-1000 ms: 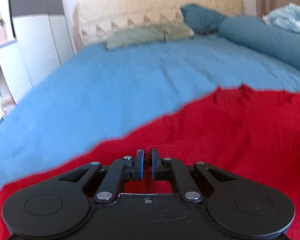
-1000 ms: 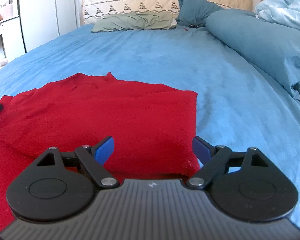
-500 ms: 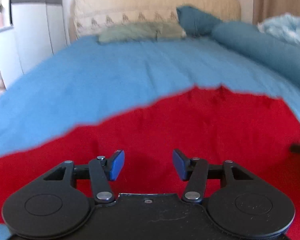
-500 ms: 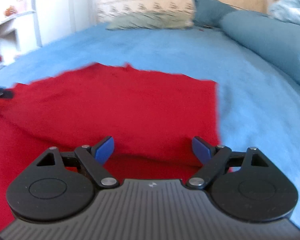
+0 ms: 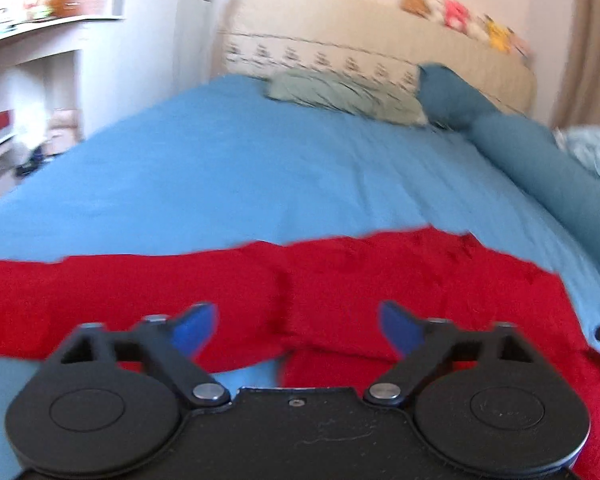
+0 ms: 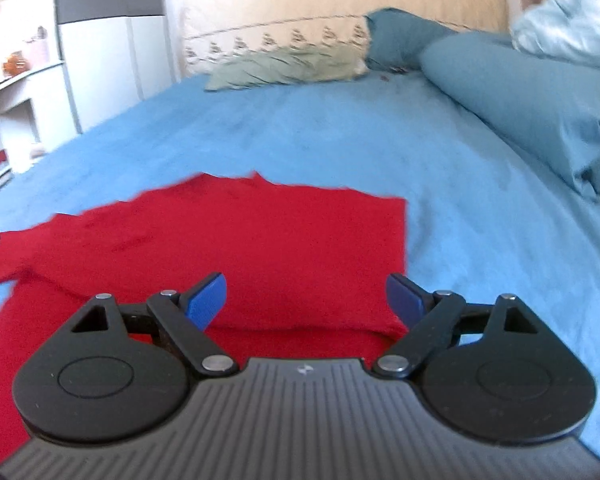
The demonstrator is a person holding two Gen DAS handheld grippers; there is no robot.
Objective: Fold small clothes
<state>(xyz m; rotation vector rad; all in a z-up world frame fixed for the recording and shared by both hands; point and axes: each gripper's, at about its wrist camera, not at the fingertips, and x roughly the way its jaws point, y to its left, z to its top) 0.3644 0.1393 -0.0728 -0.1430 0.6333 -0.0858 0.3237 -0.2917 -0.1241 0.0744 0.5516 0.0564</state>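
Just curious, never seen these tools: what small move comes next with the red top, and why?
Probably the left gripper reaches left to pinch the sleeve. Both it and the right gripper have open, empty jaws, and the sleeve lies spread sideways on the bed, unfolded.

Honestly nothing readable here, no words, labels, brand names or numbers anywhere. Only mark I can spot is a tiny pale logo-like symbol on the ribbed grey housing of the right gripper (image 6: 305, 304), and it's too small to make out.
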